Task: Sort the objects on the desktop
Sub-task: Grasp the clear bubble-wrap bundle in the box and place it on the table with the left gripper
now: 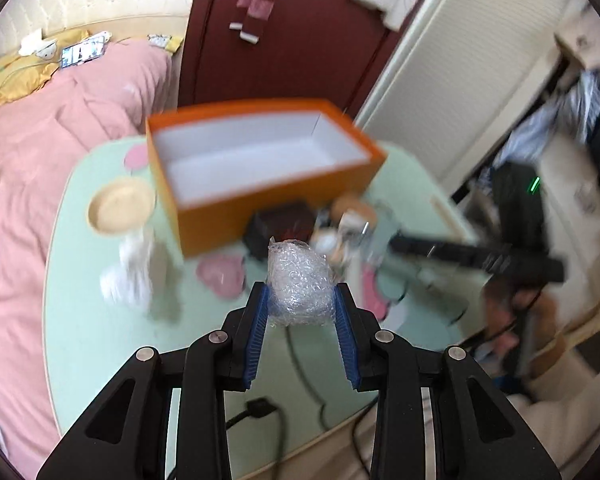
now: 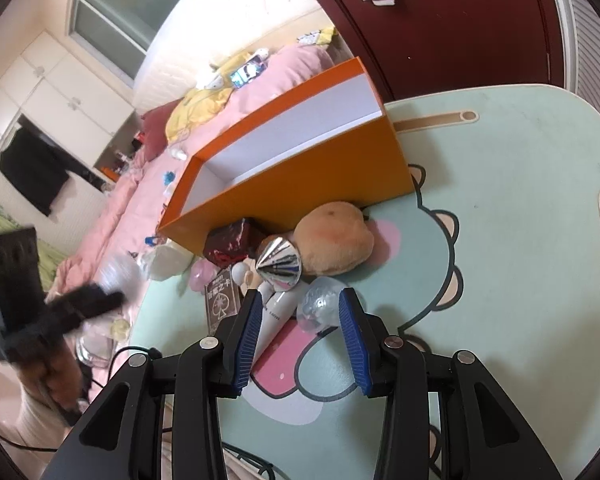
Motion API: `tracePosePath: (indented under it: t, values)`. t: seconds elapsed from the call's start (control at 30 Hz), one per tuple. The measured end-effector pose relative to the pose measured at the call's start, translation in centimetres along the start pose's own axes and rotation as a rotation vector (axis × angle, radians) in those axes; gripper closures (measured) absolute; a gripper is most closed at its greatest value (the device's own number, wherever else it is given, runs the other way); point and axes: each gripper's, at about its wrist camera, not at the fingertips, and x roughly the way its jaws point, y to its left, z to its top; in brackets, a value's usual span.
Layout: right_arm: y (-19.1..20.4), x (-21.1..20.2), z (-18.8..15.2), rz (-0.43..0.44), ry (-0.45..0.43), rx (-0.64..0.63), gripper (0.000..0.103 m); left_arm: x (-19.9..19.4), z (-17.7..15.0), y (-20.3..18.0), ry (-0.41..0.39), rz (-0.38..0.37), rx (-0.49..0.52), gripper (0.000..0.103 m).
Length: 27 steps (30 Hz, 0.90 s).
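Only left view shows left claw (image 1: 301, 294) gripping bubble-wrap bundle (image 1: 300, 282), right claw (image 2: 299, 307) part-open, empty, near orange box (image 2: 300, 184).

blurred: white items (image 1: 130, 276) left of box | hidden: plush toy (image 2: 332, 240) partly behind silver cone (image 2: 280, 264)

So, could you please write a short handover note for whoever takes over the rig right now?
Left gripper: shut on the bubble-wrap ball, held above the table in front of the orange box.
Right gripper: nothing gripped; it sits over the clutter, with a clear plastic ball and a white tube between its fingers on the table.
Done: nothing in the box that shows; its visible inside is bare.
Left: drop the bubble-wrap ball in, then sort the plush toy, silver cone, dark red box and card box.
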Motion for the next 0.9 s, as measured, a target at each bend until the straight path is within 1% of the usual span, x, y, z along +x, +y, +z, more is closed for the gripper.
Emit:
tracePosePath:
  t: [0.03, 0.13, 0.17, 0.27, 0.33, 0.37, 0.4, 0.43, 0.47, 0.5, 0.53, 0.63, 0.67, 0.7, 0.77, 0.8, 0.83, 0.87, 0.9]
  values:
    - [0.0, 0.1, -0.2, -0.003, -0.001, -0.001, 0.064, 0.6, -0.7, 0.0, 0.001, 0.001, -0.004, 0.068]
    - [-0.1, 0.2, -0.6, -0.011, -0.003, -0.001, 0.064, 1.9, -1.4, 0.1, 0.005, -0.018, -0.022, 0.068]
    - [-0.2, -0.1, -0.8, -0.012, -0.003, 0.002, 0.064, 2.3, -1.5, -0.1, 0.005, -0.011, -0.012, 0.068]
    - [0.4, 1.1, -1.0, -0.015, 0.003, 0.009, 0.064, 3.3, -1.4, -0.4, -0.008, 0.037, 0.016, 0.068]
    - [1.1, 2.1, -1.0, -0.019, 0.005, 0.009, 0.064, 3.6, -1.6, -0.4, -0.003, 0.049, 0.013, 0.067]
    - [1.4, 3.0, -0.9, -0.022, 0.006, 0.009, 0.064, 3.7, -1.7, -0.4, 0.004, 0.050, 0.009, 0.060]
    - [2.2, 4.2, -0.8, -0.025, 0.005, 0.009, 0.064, 3.7, -1.7, -0.2, 0.010, 0.046, 0.002, 0.049]
    - [2.6, 5.7, -0.2, -0.027, 0.002, 0.012, 0.064, 3.7, -1.8, -0.1, 0.013, 0.042, -0.005, 0.043]
    - [2.8, 6.0, -0.1, -0.030, 0.000, 0.012, 0.064, 3.2, -2.0, 0.0, -0.011, 0.043, -0.006, 0.033]
    - [3.1, 6.5, 0.3, -0.034, -0.004, 0.010, 0.063, 2.6, -2.2, 0.1, -0.035, 0.043, -0.008, 0.030]
    - [3.4, 7.0, 0.7, -0.038, -0.007, 0.008, 0.063, 2.1, -2.3, 0.3, -0.060, 0.041, -0.009, 0.030]
    - [3.9, 8.4, 2.3, -0.057, -0.027, -0.002, 0.063, -0.4, -2.3, 1.0, -0.144, 0.006, -0.010, 0.030]
    - [3.9, 8.7, 2.9, -0.066, -0.039, -0.006, 0.063, -0.9, -1.9, 1.3, -0.156, 0.004, -0.012, 0.030]
    - [4.0, 8.9, 4.0, -0.070, -0.056, -0.006, 0.062, -1.3, -1.2, 1.7, -0.160, 0.003, -0.024, 0.030]
    - [4.0, 9.0, 5.7, -0.080, -0.092, -0.005, 0.055, -2.0, 0.4, 2.7, -0.170, -0.002, -0.051, 0.030]
    - [3.9, 9.0, 6.5, -0.081, -0.113, 0.001, 0.052, -2.2, 1.4, 3.5, -0.187, -0.028, -0.090, 0.030]
    - [3.7, 9.1, 7.3, -0.081, -0.133, 0.007, 0.052, -2.3, 2.2, 4.2, -0.210, -0.047, -0.130, 0.030]
    - [3.5, 9.2, 8.0, -0.082, -0.153, 0.014, 0.052, -2.3, 2.7, 4.7, -0.227, -0.049, -0.168, 0.028]
    - [3.1, 9.5, 8.8, -0.075, -0.168, 0.039, 0.052, -1.8, 3.3, 5.5, -0.234, -0.027, -0.234, 0.026]
